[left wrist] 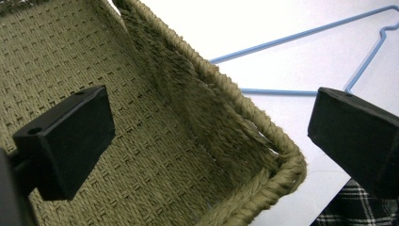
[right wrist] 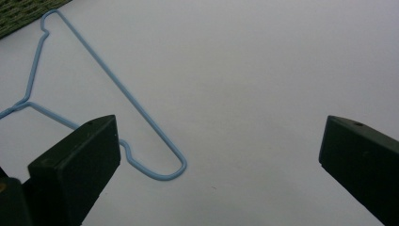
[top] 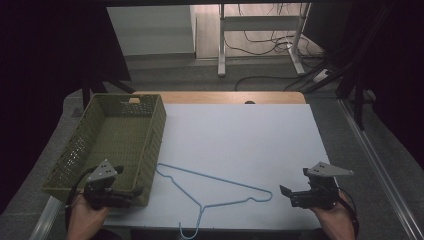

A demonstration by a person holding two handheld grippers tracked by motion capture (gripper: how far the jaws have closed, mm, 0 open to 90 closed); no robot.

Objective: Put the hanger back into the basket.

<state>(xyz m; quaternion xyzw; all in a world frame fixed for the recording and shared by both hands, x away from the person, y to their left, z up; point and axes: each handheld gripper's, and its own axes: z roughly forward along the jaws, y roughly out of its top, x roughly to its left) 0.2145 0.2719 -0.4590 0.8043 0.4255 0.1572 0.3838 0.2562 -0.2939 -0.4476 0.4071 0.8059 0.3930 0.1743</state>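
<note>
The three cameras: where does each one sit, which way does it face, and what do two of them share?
High view: above the person's side, looking forward and down on the table; both hands show, with left gripper and right gripper.
Left gripper view: on the left gripper, facing the basket corner between open jaws.
Right gripper view: on the right gripper, facing the table between open jaws.
Shared: all show the blue hanger.

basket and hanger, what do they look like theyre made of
The basket looks woven from olive-green fibre, perhaps paper cord or seagrass: a matte, slightly fuzzy weave and a twisted rope-like rim show in the left gripper view. Its side walls have open holes in the high view. The hanger looks like thin wire with a smooth light-blue coating, likely plastic or paint; the core metal is a guess.
</note>
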